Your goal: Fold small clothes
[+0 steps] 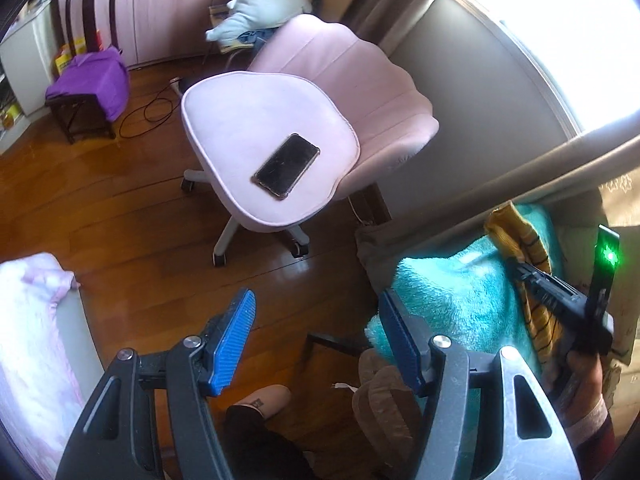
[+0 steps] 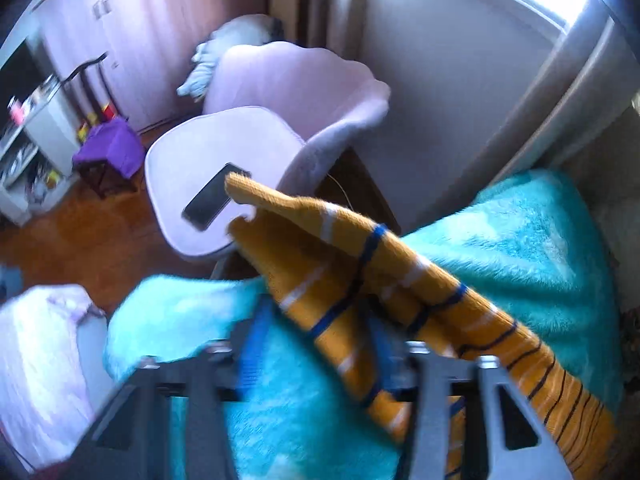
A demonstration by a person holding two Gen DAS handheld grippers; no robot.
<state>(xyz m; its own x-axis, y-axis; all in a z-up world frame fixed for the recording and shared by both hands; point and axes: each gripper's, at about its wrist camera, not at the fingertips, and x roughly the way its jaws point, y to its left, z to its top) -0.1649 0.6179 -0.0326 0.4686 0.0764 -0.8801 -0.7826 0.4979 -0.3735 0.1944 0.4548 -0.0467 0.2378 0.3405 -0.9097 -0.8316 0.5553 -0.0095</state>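
Note:
A mustard-yellow striped garment (image 2: 360, 280) with blue and white stripes hangs over my right gripper (image 2: 320, 332), above a fluffy teal blanket (image 2: 520, 248). The view is blurred and the cloth covers the blue pads, so whether the jaws pinch it is unclear. In the left wrist view the same garment (image 1: 516, 236) lies on the teal blanket (image 1: 460, 292) at the right, under the right gripper's black body (image 1: 560, 300). My left gripper (image 1: 316, 336) is open and empty, held over the wooden floor left of the blanket.
A pink swivel chair (image 1: 248, 120) with a black phone (image 1: 286, 166) on its seat stands ahead. A dark chair with purple cloth (image 1: 92, 80) is at the far left. White-pink bedding (image 1: 32, 320) lies at the left. A window wall is at the right.

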